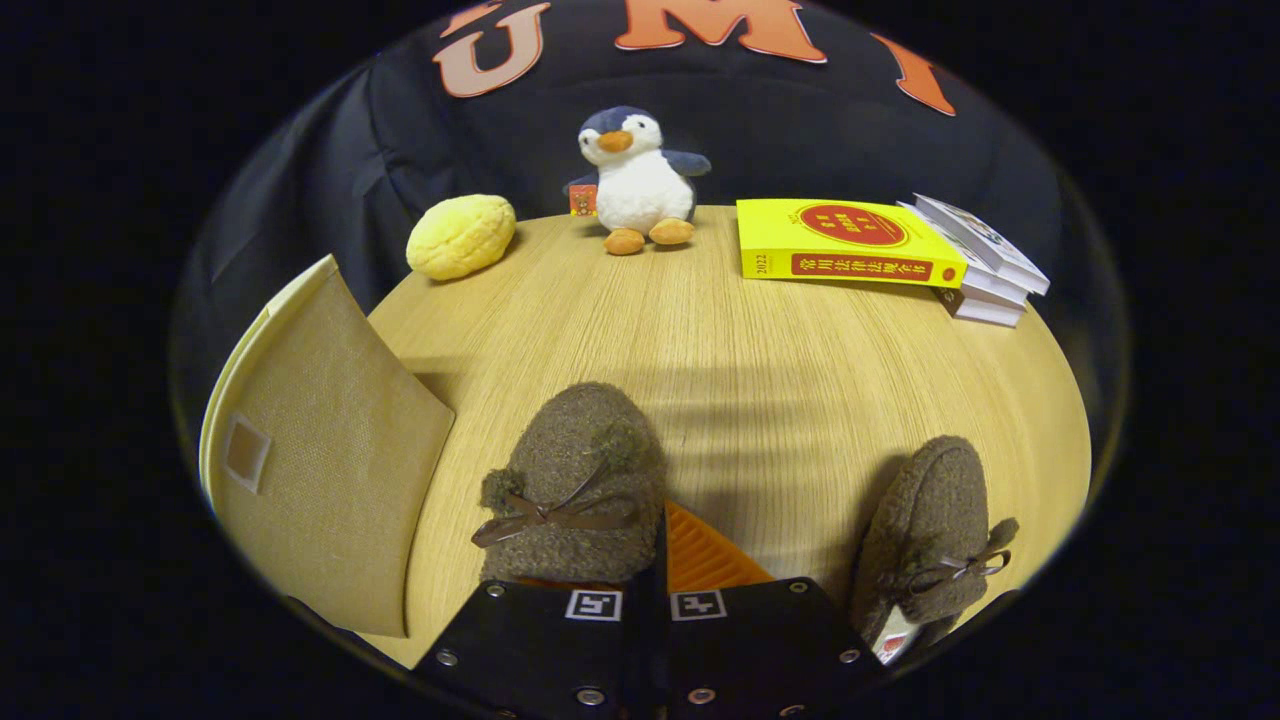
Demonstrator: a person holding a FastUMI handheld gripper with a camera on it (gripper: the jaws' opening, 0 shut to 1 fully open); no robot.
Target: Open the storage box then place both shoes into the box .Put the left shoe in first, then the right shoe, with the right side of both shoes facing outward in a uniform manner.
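Two fuzzy brown shoes with small bows are on the round wooden table. The nearer shoe lies over my left finger, toe pointing away. My gripper is shut on its right side wall, with the ribbed pad of the right fingertip showing just beside it. The second shoe lies to the right of the fingers, apart from them and near the table's edge. The beige fabric storage box stands to the left of the held shoe, a woven side with a small square patch turned towards me.
Beyond the fingers, across the table, sit a yellow bun-shaped cushion, a plush penguin and a yellow book beside a stack of white books. Bare wood lies between the shoes and those things.
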